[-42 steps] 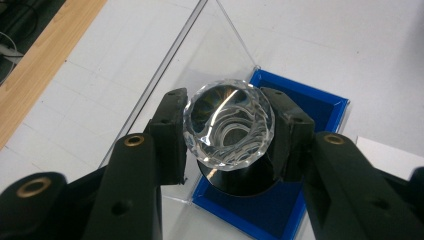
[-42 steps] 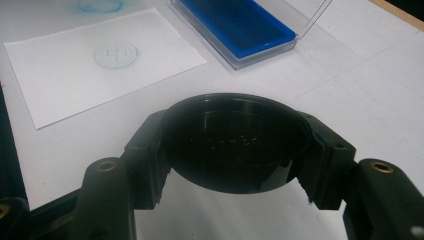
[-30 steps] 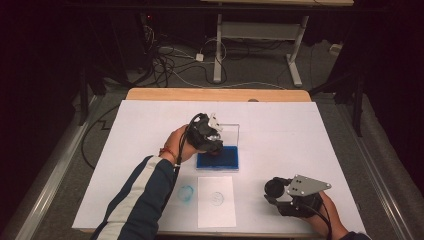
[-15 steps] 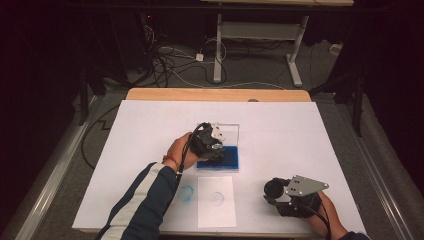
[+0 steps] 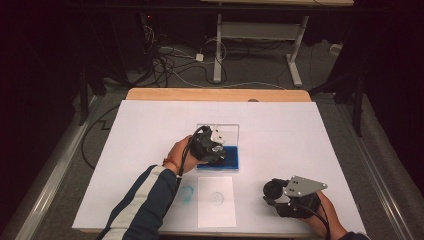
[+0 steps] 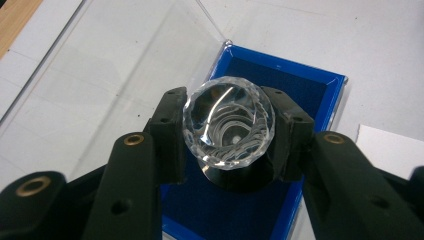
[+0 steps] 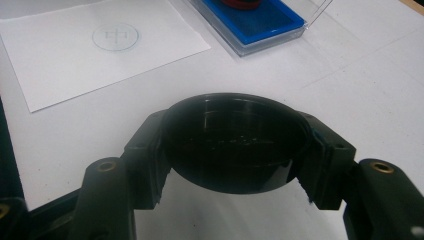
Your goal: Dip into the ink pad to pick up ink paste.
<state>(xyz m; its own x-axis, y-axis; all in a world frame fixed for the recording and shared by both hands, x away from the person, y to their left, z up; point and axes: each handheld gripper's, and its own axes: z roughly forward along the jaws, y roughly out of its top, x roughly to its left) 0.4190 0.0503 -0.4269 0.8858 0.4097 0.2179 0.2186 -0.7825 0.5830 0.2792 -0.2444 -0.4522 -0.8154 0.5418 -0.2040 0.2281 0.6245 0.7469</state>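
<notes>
Stamping appears to be the work in hand: the left hand-held gripper is clenched on a clear faceted stamp, pressing or hovering its dark base over the blue ink pad near the middle of the table; whether the base touches the pad I cannot tell. The pad's clear lid lies folded open toward 12 o'clock, so the inked face is free to reach from above. The right hand-held gripper grasps a round black cap, probably the stamp's cover, and holds it low over the table at about 4 o'clock from the pad, out of the way of the working hand. A white sheet of paper lies just at 6 o'clock of the pad, close enough for a short carry once the stamp is inked; it already bears a faint round print. A blue smudge marks the table at 9 o'clock of the sheet.
</notes>
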